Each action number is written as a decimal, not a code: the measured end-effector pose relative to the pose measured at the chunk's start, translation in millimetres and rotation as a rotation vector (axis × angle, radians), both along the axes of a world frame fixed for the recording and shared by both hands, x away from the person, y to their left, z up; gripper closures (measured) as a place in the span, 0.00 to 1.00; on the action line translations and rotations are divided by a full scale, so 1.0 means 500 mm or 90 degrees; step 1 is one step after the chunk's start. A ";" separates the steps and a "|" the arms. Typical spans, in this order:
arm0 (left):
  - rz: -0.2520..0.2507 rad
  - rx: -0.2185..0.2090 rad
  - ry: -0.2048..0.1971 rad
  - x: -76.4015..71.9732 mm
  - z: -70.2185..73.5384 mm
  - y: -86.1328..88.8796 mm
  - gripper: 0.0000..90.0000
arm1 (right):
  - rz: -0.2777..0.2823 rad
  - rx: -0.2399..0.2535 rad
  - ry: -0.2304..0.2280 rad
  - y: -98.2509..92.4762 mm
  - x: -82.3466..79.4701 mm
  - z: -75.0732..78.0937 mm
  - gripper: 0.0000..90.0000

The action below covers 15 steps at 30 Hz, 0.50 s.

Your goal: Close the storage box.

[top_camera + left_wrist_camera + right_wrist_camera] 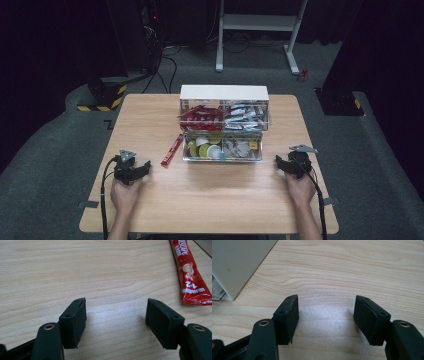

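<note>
A red Nescafe sachet (172, 149) lies flat on the wooden table (200, 195), just left of a clear two-tier organizer box (223, 93). My left gripper (145, 167) rests low on the table at the left, short of the sachet (190, 272). Its jaws point toward the box, and the left gripper (116, 315) stands open with only bare wood between the pads. My right gripper (279, 161) sits at the right of the box. The right gripper (327, 312) is open too, with nothing between its jaws.
The box's upper tier holds red and silver sachets. Its lower tray (260, 152) holds round capsules and small packets. The box's white side wall (237, 262) stands close at the left in the right gripper view. A white table frame (257, 22) stands on the floor beyond.
</note>
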State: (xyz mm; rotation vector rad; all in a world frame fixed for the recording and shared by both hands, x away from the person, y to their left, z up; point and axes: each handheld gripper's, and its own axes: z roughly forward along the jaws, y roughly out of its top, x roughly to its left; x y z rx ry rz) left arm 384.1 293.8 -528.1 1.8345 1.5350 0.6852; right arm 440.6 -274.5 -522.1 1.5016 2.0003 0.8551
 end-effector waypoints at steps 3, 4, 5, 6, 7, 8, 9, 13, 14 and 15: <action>-0.002 0.006 0.000 0.000 0.000 -0.001 0.37 | 0.000 0.000 0.000 0.000 0.000 0.000 0.41; -0.002 0.009 0.000 0.000 0.000 -0.001 0.37 | 0.000 0.000 0.000 0.000 0.000 0.000 0.41; -0.002 0.009 0.000 0.000 0.000 -0.001 0.37 | 0.001 0.000 0.000 0.000 0.000 0.000 0.41; -0.003 0.009 0.000 0.000 0.000 -0.001 0.37 | 0.002 0.000 0.000 0.000 0.000 0.000 0.40; -0.002 0.009 0.000 0.000 0.000 -0.001 0.37 | 0.002 0.000 0.000 0.000 0.000 0.000 0.40; -0.002 0.012 -0.001 0.001 0.000 -0.001 0.37 | 0.003 0.000 0.001 0.000 0.000 0.000 0.39; -0.002 0.012 -0.001 0.001 0.000 -0.002 0.37 | 0.005 0.000 0.000 0.000 0.001 0.000 0.39; -0.002 0.012 -0.001 0.001 0.000 -0.002 0.37 | 0.005 0.000 0.001 0.000 0.001 0.000 0.39; -0.003 0.011 -0.001 0.001 0.000 -0.002 0.37 | 0.005 0.000 0.001 0.000 0.001 0.000 0.39; -0.003 0.011 -0.001 0.001 0.000 -0.001 0.37 | 0.005 -0.001 0.001 0.000 0.001 0.000 0.39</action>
